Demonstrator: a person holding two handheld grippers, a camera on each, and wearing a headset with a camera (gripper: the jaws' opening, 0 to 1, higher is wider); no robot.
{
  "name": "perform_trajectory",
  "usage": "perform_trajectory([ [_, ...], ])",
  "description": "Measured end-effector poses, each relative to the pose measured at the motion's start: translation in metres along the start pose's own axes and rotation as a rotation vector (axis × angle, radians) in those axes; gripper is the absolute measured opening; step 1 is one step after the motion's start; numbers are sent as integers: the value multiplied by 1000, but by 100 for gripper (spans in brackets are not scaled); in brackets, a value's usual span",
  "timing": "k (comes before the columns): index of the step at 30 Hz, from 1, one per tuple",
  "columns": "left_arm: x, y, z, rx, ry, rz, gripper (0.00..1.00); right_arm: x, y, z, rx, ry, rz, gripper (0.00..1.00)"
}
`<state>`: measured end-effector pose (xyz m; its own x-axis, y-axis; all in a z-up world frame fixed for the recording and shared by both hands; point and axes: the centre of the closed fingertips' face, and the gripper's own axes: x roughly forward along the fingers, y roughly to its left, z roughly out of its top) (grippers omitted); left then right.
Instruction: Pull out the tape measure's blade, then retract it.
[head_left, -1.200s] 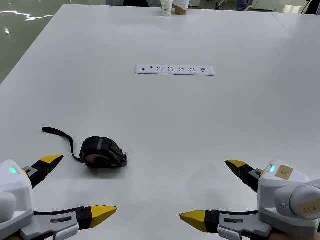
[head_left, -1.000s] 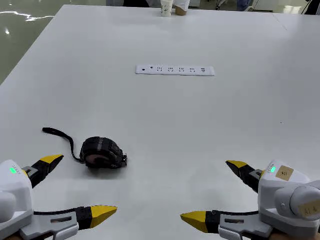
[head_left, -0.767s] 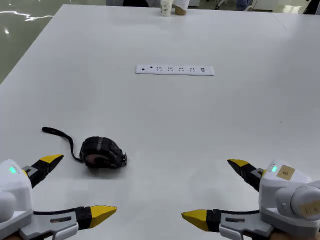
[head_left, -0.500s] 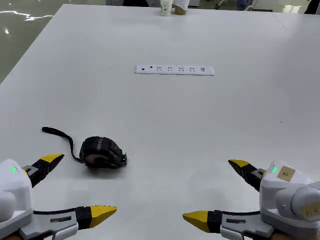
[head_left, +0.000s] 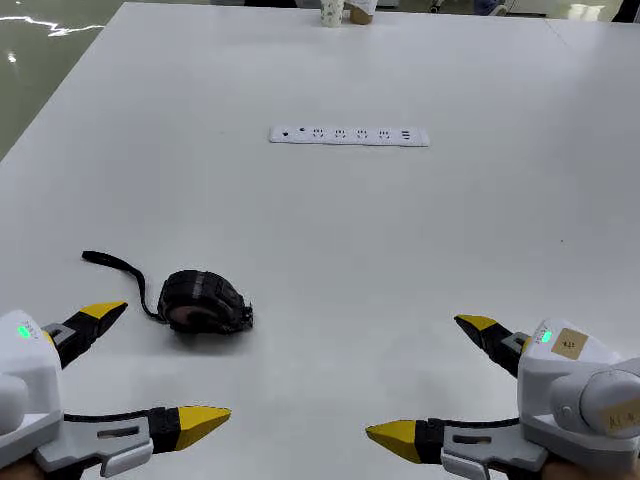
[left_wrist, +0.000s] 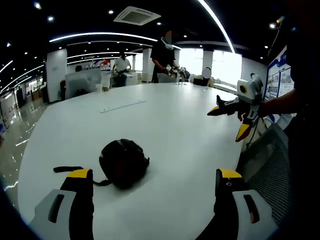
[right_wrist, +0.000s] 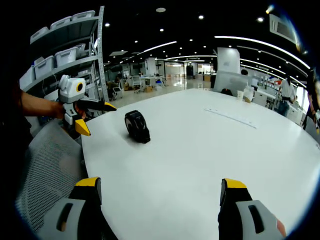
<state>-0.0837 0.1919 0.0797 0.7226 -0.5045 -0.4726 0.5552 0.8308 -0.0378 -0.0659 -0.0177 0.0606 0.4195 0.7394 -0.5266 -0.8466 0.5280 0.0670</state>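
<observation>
A black tape measure (head_left: 203, 301) with a black wrist strap (head_left: 118, 267) lies on the white table (head_left: 330, 230), left of centre; its blade is in. My left gripper (head_left: 150, 365) is open at the near left, just short of the tape measure (left_wrist: 123, 162). My right gripper (head_left: 440, 385) is open at the near right, well away from the tape measure (right_wrist: 136, 126). In the left gripper view the right gripper (left_wrist: 227, 121) shows across the table. The left gripper (right_wrist: 95, 116) is seen in the right gripper view. Neither holds anything.
A white power strip (head_left: 349, 136) lies flat on the far half of the table. A paper cup (head_left: 332, 13) stands at the far edge. People (left_wrist: 162, 57) stand beyond the table's far end. Storage shelves (right_wrist: 70, 50) rise behind the left gripper.
The head camera tipped slightly, so the picture shifted. The left gripper dropped a little lower in the view. The tape measure stays put.
</observation>
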Motion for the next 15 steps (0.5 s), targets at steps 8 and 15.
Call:
perform_trajectory([
  [8, 3, 6, 1, 13, 10, -8, 99, 4, -5, 1, -8, 12, 13, 99],
  [15, 6, 13, 3, 31, 24, -21, 99, 9, -9, 1, -28, 24, 35, 99],
])
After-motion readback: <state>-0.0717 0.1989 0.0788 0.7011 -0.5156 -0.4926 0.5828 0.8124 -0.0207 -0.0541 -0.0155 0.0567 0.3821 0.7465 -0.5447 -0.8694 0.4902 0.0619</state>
